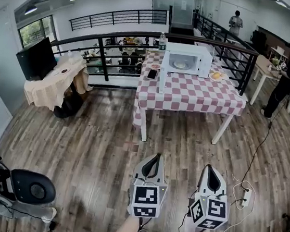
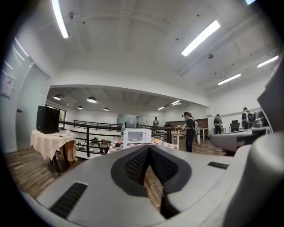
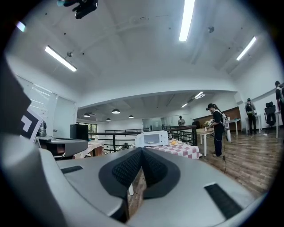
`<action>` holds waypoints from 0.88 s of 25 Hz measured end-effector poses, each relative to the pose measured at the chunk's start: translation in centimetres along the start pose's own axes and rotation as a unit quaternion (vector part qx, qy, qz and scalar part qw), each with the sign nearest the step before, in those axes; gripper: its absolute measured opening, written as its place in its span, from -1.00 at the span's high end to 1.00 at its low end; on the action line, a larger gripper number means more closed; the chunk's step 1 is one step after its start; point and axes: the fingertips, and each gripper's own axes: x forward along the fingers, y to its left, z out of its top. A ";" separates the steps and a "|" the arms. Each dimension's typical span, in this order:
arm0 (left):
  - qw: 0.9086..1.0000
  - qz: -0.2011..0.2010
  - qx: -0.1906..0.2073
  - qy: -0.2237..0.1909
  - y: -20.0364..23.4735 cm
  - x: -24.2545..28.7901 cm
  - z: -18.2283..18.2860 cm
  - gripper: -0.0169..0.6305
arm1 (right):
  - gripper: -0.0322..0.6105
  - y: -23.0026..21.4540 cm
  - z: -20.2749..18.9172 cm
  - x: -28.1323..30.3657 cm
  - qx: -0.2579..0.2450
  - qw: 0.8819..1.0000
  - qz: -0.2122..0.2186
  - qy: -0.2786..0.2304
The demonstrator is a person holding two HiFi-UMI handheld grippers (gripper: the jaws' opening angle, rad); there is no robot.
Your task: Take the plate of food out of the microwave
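Note:
A white microwave point(image 1: 186, 60) stands at the back of a red-and-white checkered table point(image 1: 189, 94), far ahead of me. Its door point(image 1: 161, 73) looks swung open to the left, and a plate of food point(image 1: 180, 65) shows in the lit inside. The microwave point(image 2: 136, 136) also appears small in the left gripper view, and the microwave point(image 3: 152, 138) in the right gripper view. My left gripper point(image 1: 154, 157) and right gripper point(image 1: 210, 169) hover side by side over the wooden floor, well short of the table. Both are shut with nothing in them; the closed tips of the left gripper point(image 2: 148, 149) and right gripper point(image 3: 142, 151) point toward the table.
On the table lie a phone point(image 1: 152, 74), a bottle point(image 1: 162, 40) and a second dish of yellow food point(image 1: 216, 75). A cloth-covered side table point(image 1: 57, 81) with a TV point(image 1: 35, 57) stands left. A person point(image 1: 286, 77) works at the right. A power strip point(image 1: 245, 197) and cable lie on the floor.

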 end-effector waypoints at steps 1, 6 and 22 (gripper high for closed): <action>1.000 0.001 0.000 -0.001 -0.2 0.0 0.0 0.86 | 0.92 -0.3 0.0 0.0 -0.001 1.000 -0.001 -0.001; 1.000 0.008 0.000 -0.005 -1.0 0.2 -0.1 0.86 | 0.92 -1.6 -0.2 0.0 0.006 1.000 0.002 -0.010; 0.999 0.050 0.008 0.004 -0.9 -1.2 -2.1 0.86 | 0.92 -3.2 -2.1 0.0 0.015 1.000 0.027 -0.005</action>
